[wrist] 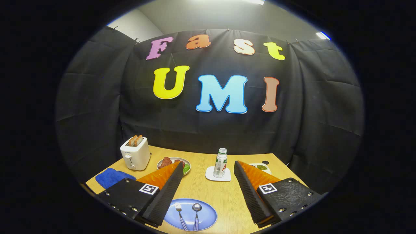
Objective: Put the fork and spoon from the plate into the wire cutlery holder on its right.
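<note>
1. The worktop (201, 188) carries everything; the booth wall stands behind its far edge.
2. The plate (208, 218) lies at the near edge, between the fingers of the hand-held gripper (208, 167), which stand wide apart above the worktop.
3. On the plate, the fork (180, 214) lies left and the spoon (196, 215) right, side by side, heads pointing far.
4. A bottle (221, 163) stands upright on a coaster (210, 175), beyond the plate, near the middle.
5. A bowl of food (186, 165) sits left of the bottle.
6. A toaster (135, 156) with bread in its slots stands left of the bowl.
7. A cloth (110, 177) lies nearer than the toaster, at the left edge.
8. A small dish (261, 167) sits far right, partly hidden behind the right finger.
</note>
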Tool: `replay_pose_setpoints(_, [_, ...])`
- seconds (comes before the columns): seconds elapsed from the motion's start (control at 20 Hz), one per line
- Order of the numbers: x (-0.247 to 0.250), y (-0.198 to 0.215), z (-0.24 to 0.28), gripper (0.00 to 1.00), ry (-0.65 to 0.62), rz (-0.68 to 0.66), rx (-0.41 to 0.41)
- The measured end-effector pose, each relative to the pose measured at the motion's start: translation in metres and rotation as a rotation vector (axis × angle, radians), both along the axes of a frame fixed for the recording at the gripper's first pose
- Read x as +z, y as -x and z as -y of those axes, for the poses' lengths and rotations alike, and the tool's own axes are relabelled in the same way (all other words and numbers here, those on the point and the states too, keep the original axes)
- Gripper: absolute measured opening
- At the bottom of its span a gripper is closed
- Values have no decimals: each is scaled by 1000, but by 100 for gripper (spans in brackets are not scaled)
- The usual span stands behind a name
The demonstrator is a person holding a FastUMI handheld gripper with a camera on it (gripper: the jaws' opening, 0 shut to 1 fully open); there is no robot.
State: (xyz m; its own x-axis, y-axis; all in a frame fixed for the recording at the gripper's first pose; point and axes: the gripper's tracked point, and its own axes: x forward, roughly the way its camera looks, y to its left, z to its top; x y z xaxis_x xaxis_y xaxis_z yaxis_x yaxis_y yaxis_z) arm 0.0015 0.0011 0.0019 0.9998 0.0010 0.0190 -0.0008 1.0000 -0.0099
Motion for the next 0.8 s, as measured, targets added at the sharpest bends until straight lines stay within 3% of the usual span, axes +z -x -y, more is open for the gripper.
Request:
replay_pose_setpoints(0.7, [-29, -3, -6, 95, 17, -89, 32])
replay_pose_setpoints(0.8, [-48, -4, -13, 84, 34, -149, 69])
